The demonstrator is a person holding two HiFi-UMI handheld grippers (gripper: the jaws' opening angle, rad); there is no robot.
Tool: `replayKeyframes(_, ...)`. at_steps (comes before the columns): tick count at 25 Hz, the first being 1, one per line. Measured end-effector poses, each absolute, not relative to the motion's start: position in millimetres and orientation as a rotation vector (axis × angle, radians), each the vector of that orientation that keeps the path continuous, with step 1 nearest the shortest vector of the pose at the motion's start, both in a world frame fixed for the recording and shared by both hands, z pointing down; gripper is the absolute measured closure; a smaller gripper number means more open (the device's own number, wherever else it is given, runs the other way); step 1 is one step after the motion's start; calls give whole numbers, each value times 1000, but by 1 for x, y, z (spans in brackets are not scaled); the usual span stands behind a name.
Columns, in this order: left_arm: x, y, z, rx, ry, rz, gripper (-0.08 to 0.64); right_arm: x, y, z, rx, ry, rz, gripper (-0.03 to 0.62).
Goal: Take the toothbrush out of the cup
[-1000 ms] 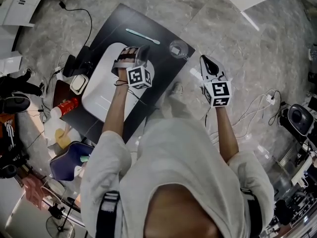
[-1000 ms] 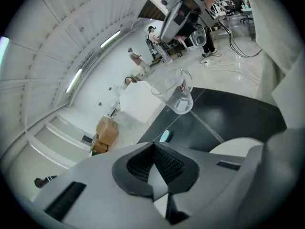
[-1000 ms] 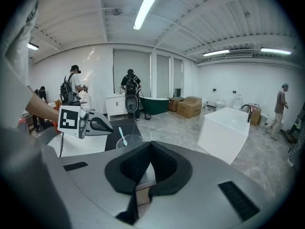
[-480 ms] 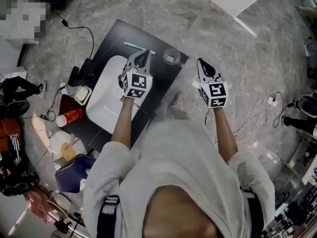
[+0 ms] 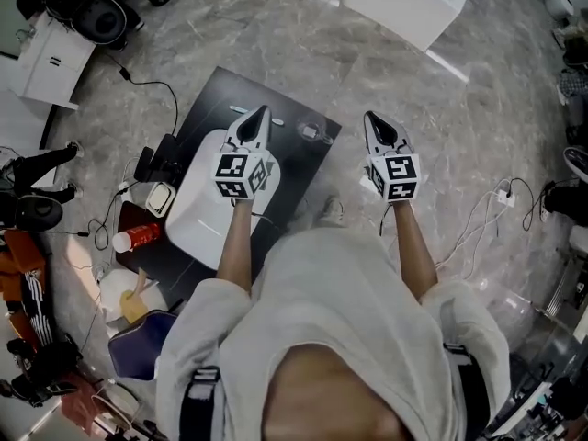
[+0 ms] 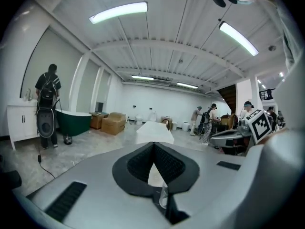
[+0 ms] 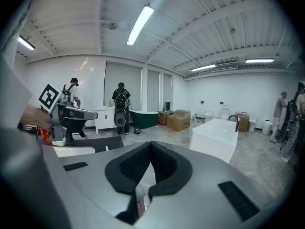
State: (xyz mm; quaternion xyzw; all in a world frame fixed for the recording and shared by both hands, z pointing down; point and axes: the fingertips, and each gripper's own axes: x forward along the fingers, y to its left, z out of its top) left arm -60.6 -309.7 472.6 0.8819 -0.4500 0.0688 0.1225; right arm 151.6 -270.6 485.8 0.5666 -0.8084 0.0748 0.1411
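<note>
Toothbrush out of cup, flat on counter, caught only in head view. Left gripper and right gripper pinched closed, empty, aimed across room in own views. Since earlier: left rolled upright, both lifted.

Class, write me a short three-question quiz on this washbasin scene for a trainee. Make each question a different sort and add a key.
1. True or false: the left gripper is holding a toothbrush.
2. Where is the clear cup? A) inside the white basin; B) on the black counter beside the basin; C) on the marble floor.
3. Fill in: the jaws of the right gripper are ____.

Key: 1 false, its jaws are shut with nothing between them; 2 B; 3 shut, and empty.
</note>
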Motion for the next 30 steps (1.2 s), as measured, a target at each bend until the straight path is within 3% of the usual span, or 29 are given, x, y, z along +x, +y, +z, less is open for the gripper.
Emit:
replayKeyframes(15,-44,-335,410,2713,-1392,166,535,173,-297,422,1716,-2372,42,580)
replayKeyframes(30,-41,-324,408,2709,-1427,166,535,179,-297,398,1732,-2380,-25,580)
